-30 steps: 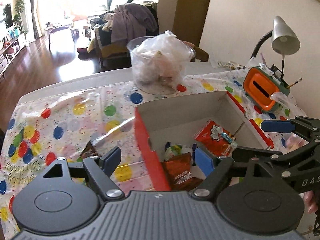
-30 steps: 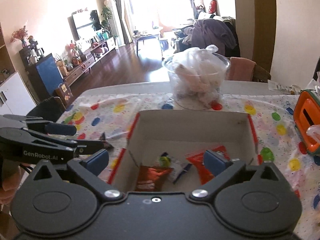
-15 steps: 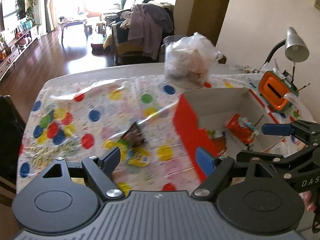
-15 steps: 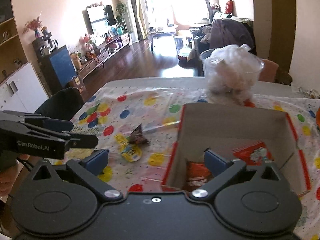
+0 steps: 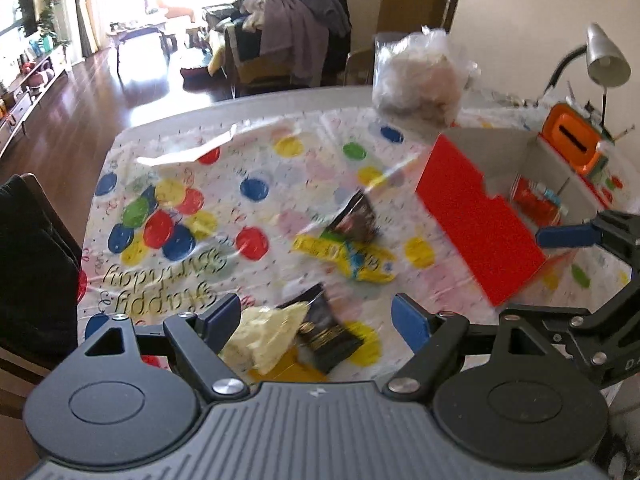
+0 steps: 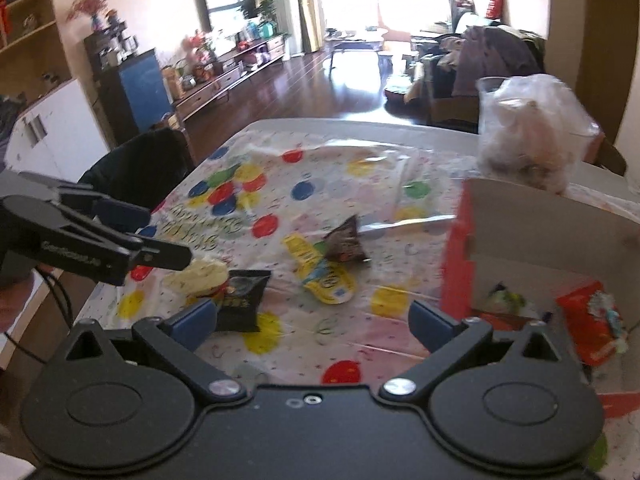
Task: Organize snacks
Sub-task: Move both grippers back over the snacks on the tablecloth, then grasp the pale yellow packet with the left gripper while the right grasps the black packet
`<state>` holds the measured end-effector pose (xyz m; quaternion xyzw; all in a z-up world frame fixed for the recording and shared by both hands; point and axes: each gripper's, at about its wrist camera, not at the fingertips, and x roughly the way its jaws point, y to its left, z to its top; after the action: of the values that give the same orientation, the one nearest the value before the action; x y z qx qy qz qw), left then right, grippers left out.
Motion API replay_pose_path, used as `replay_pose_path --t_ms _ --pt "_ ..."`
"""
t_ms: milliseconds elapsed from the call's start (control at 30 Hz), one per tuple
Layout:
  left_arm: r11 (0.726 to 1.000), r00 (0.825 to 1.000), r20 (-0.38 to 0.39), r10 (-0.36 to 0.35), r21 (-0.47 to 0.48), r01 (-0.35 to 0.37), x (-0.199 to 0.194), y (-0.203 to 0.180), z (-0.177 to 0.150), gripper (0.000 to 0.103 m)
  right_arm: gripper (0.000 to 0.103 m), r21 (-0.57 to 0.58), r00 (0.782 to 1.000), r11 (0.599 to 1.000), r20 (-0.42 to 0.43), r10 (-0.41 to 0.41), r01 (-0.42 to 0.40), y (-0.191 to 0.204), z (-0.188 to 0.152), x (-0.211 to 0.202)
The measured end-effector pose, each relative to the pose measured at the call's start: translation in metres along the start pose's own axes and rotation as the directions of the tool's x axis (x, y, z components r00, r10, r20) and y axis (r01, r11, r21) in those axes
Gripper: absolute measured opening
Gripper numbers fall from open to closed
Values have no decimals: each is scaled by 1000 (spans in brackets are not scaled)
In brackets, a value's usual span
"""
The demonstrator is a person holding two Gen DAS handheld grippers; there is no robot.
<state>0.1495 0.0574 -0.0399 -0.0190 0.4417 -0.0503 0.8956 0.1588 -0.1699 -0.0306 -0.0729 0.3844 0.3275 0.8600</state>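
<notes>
Loose snacks lie on the dotted tablecloth: a dark triangular packet (image 5: 356, 216) (image 6: 346, 238), a yellow packet (image 5: 348, 256) (image 6: 320, 270), a black packet (image 5: 326, 330) (image 6: 242, 296) and a pale yellow packet (image 5: 266, 334) (image 6: 200, 276). A red cardboard box (image 5: 476, 216) (image 6: 456, 256) on the right holds a red packet (image 5: 536, 202) (image 6: 592, 320) and other snacks. My left gripper (image 5: 318, 316) is open above the black and pale packets. My right gripper (image 6: 314, 318) is open, nothing between its fingers, with the box at its right.
A clear tub with a plastic bag (image 5: 420, 76) (image 6: 528, 128) stands behind the box. An orange holder (image 5: 576, 140) and a desk lamp (image 5: 606, 56) are at the far right. A dark chair (image 5: 28, 264) (image 6: 132, 168) stands at the table's left edge.
Both grippers have swung left, away from over the box toward the loose packets. The box now sits at the right of both views, and the black and pale packets have come into sight.
</notes>
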Motion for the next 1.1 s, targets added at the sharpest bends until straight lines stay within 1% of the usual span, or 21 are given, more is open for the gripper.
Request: replay_pose_path --t_ms 133,233,367,433,500,567,667,733,867,933,1033,1100 --pt "999 999 -27 -17 32 18 11 14 -8 83 103 -26 1000 1000 -19 -9 8 19 -1 18" --pt "999 999 -47 -17 48 19 22 21 -12 83 103 -40 999 999 -34 -8 7 30 -2 36" --pt "999 994 -100 -37 35 40 43 31 -14 83 101 -67 998 998 -64 -4 -1 42 -5 61" --pt "999 991 -129 -44 15 47 53 36 -12 83 99 -74 997 997 -75 -4 -2 47 -6 75" --pt "998 985 -159 -70 -16 68 62 42 -10 83 96 -65 996 998 -91 6 -12 49 -6 89" --pt "994 976 -189 -103 -64 92 72 49 -8 82 92 -41 995 999 -102 21 -25 49 -4 99" --pt "984 967 -215 -136 -144 106 82 62 -4 82 90 3 993 999 -110 38 -38 47 -1 110" --pt "977 961 -230 -154 -179 114 88 67 -2 82 85 24 992 999 -119 46 -44 46 1 117" --pt "971 948 -265 -177 -206 124 99 71 -1 82 80 23 988 998 -141 59 -56 50 2 130" --pt "972 941 -291 -172 -206 114 106 72 -1 82 76 16 986 998 -153 66 -64 54 2 134" --pt "971 930 -324 -173 -216 106 114 74 -1 82 73 10 983 997 -167 72 -72 59 2 140" --pt "969 928 -331 -174 -226 101 117 77 -2 81 68 14 982 997 -174 78 -77 61 3 143"
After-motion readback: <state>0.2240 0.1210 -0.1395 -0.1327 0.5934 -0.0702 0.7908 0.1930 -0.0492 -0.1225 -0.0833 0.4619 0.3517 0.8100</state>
